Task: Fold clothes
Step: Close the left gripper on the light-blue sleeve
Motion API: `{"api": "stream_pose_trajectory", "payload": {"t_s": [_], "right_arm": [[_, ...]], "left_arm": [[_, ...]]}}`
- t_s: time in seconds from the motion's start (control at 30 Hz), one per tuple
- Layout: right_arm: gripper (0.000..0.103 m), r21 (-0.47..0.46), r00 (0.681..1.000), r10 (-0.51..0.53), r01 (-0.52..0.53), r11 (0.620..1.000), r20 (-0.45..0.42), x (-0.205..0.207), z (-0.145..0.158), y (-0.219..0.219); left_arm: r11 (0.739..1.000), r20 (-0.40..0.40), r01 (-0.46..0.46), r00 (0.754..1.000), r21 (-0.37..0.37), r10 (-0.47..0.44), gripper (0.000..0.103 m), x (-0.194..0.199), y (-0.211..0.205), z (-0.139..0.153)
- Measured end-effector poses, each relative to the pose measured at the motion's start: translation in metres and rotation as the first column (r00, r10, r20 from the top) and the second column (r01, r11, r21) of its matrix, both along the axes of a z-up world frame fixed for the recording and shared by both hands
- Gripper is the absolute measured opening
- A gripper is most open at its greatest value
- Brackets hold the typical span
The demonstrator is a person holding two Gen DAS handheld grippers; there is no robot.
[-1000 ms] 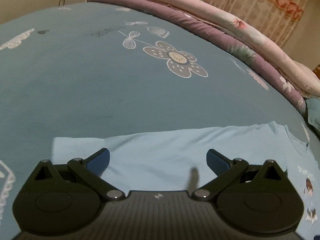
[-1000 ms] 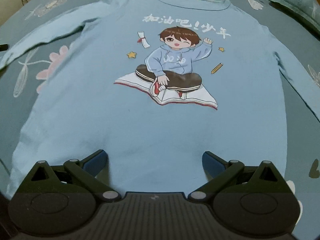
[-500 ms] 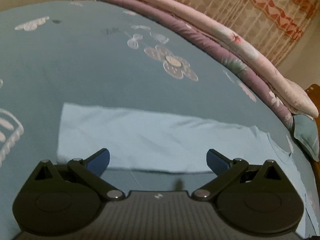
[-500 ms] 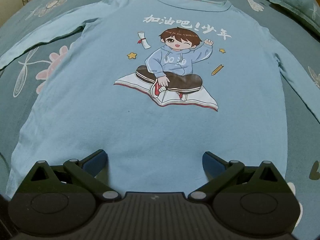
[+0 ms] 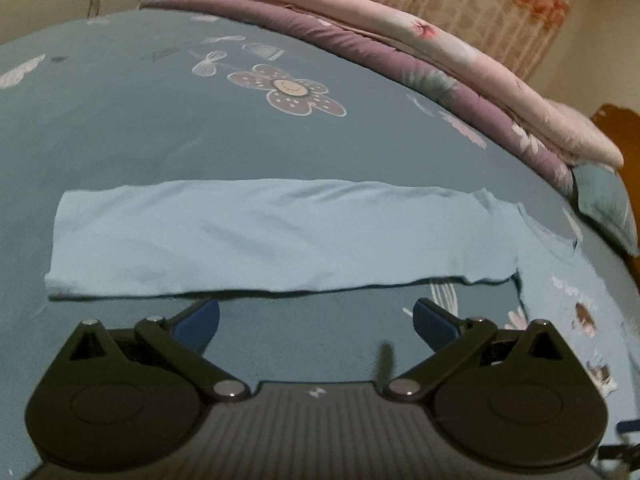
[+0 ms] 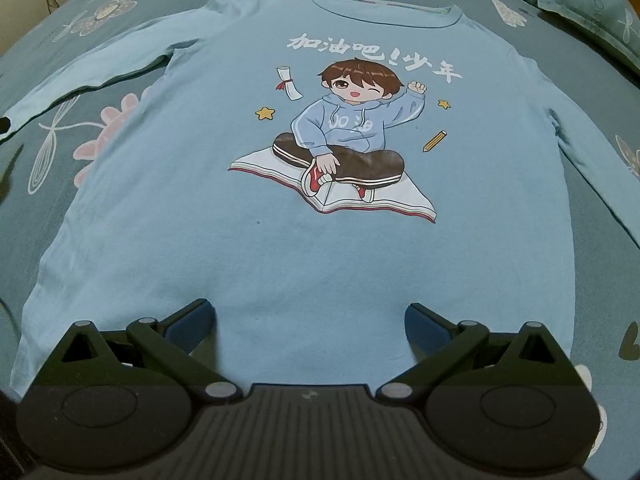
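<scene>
Risk, left side: could snag only the top layer of the sleeve (image 5: 272,236) on a shallow pinch at its near edge, leaving the under layer behind and a twisted fold.
Risk, right side: could bunch the hem if closed on a fat gather of the shirt (image 6: 304,248), dragging the flat body askew and skewing the print (image 6: 340,148).
Risk, both: uneven lifts would wrinkle cloth now lying smooth on the bedsheet (image 5: 168,120).
Left gripper (image 5: 316,318): spread wide, empty, touching nothing visible; bare bedsheet between the fingertips.
Left fingers (image 5: 200,318): blue pads just short of the sleeve's near edge, apart from it.
Right gripper (image 6: 306,322): also spread wide, pinching nothing; contact with the fabric below cannot be told.
Right fingers (image 6: 190,320): over the lower body of the shirt, near the hem.
Just ahead of left fingers: sleeve stretched crosswise, flat, cuff end beyond the left finger, shoulder end beyond the right one.
Ahead of right fingers: shirt face up, cartoon print at centre, collar (image 6: 384,12) farthest, sleeves out to both sides.
Farther off: flower pattern (image 5: 298,90) on the bedsheet past the sleeve.
Farthest: folded quilts (image 5: 400,52) along the bed's far edge, curtain (image 5: 460,4) behind.
Stage: folding not yet begun, by the look of it.
</scene>
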State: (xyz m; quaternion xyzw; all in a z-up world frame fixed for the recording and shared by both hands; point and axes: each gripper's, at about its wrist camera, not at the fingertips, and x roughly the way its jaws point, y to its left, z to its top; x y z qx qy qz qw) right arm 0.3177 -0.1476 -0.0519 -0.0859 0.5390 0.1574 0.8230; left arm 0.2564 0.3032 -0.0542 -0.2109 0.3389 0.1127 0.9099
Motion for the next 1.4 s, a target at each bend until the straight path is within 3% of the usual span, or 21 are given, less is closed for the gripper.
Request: {"api": "stream_pose_trajectory", "payload": {"t_s": [0.23,0.4,0.5,0.67,0.83,0.97,1.03,1.23,1.4], "right_arm": [[0.103,-0.001,1.000,0.001,-0.001,1.000,-0.001,0.000,0.001,0.000],[0.103,-0.003,1.000,0.000,0.000,1.000,-0.005,0.001,0.001,0.000],[0.103,-0.007,1.000,0.004,-0.004,1.000,-0.014,0.002,0.001,0.000],[0.103,-0.004,1.000,0.003,-0.003,1.000,-0.007,0.001,0.000,0.000],[0.103,-0.009,1.000,-0.002,0.001,1.000,-0.015,0.002,0.001,0.001],[0.103,-0.010,1.000,0.006,-0.006,1.000,-0.018,0.003,0.001,0.001],[0.103,-0.012,1.000,0.008,-0.008,1.000,-0.024,0.003,0.001,0.002],[0.103,-0.007,1.000,0.016,-0.017,1.000,-0.013,0.003,0.000,0.000],[0.103,-0.010,1.000,0.019,-0.020,1.000,-0.015,0.005,0.001,0.001]], "left_arm": [[0.991,-0.016,0.068,0.998,0.120,-0.066,0.102,0.004,-0.010,-0.001],[0.967,-0.034,0.127,0.992,0.221,-0.122,0.102,0.003,-0.016,-0.005],[0.968,-0.038,0.102,0.995,0.231,-0.096,0.102,0.017,-0.011,-0.004],[0.979,0.022,0.017,1.000,0.201,-0.022,0.102,0.032,-0.004,-0.007],[0.986,0.031,0.004,0.999,0.164,-0.010,0.102,0.024,-0.011,-0.006],[0.965,-0.010,0.021,1.000,0.261,-0.019,0.102,0.029,-0.017,-0.010],[0.964,-0.010,-0.027,0.999,0.263,0.031,0.102,0.030,-0.011,-0.010],[0.973,0.039,-0.152,0.988,0.174,0.148,0.102,0.036,0.007,-0.008],[0.980,0.118,-0.198,0.973,-0.002,0.196,0.102,0.030,0.017,-0.007]]}}
